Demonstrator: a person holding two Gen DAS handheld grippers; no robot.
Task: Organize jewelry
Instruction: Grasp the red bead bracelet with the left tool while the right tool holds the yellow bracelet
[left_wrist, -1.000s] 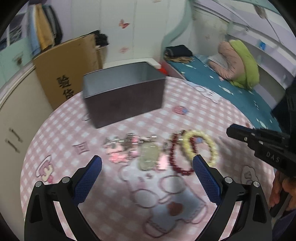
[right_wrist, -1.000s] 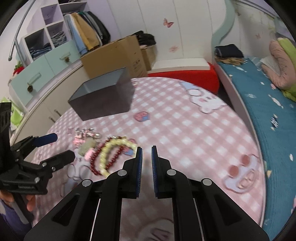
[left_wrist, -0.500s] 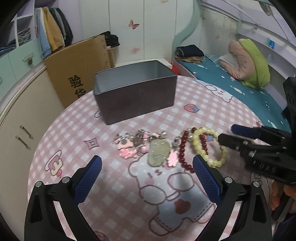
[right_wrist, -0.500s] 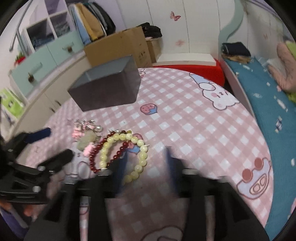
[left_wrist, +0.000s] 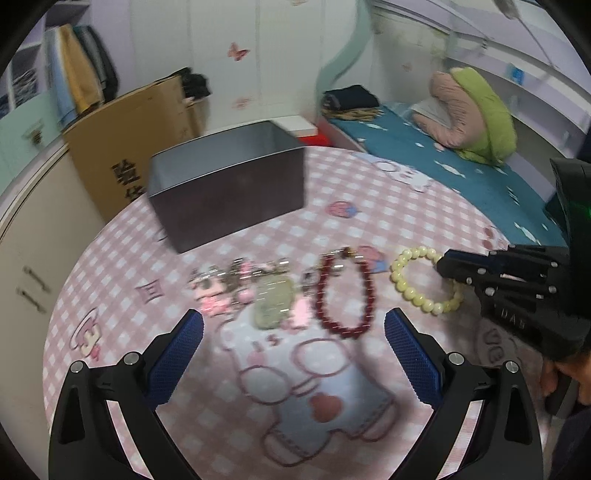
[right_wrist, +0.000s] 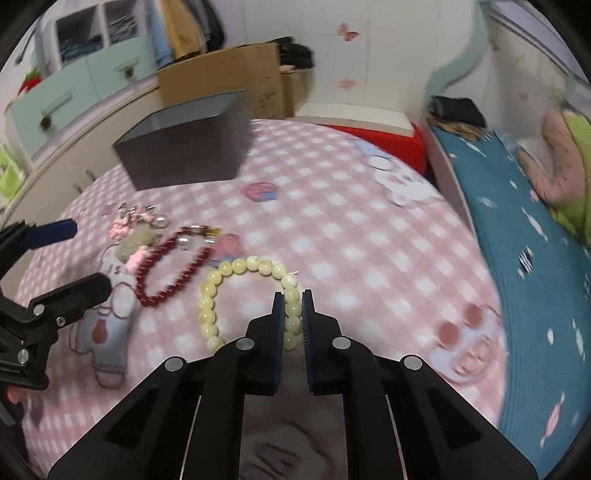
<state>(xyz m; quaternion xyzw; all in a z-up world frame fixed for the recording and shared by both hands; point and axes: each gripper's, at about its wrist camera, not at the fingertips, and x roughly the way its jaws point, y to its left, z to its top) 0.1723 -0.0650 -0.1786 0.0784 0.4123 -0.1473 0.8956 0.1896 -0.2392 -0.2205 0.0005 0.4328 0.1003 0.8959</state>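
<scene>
The right gripper (right_wrist: 293, 301) has just squeezed its fingers onto the yellow bead bracelet (right_wrist: 236, 295); only its own camera shows the pinch. The left gripper (left_wrist: 293, 328) hangs wide open, holding nothing, above the red bracelet (left_wrist: 345, 293) and charms (left_wrist: 240, 291). Behind them, a grey box (left_wrist: 229, 192) sits on the pink checked bench (left_wrist: 369, 229), with a bed (right_wrist: 524, 236) beside it.

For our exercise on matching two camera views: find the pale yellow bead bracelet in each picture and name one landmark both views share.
Left wrist view: the yellow bracelet lies right of centre, beside the red bracelet, under the right gripper.
Right wrist view: the yellow bracelet lies at lower centre, its right side pinched in the right gripper.
Shared landmark: the dark box.
</scene>
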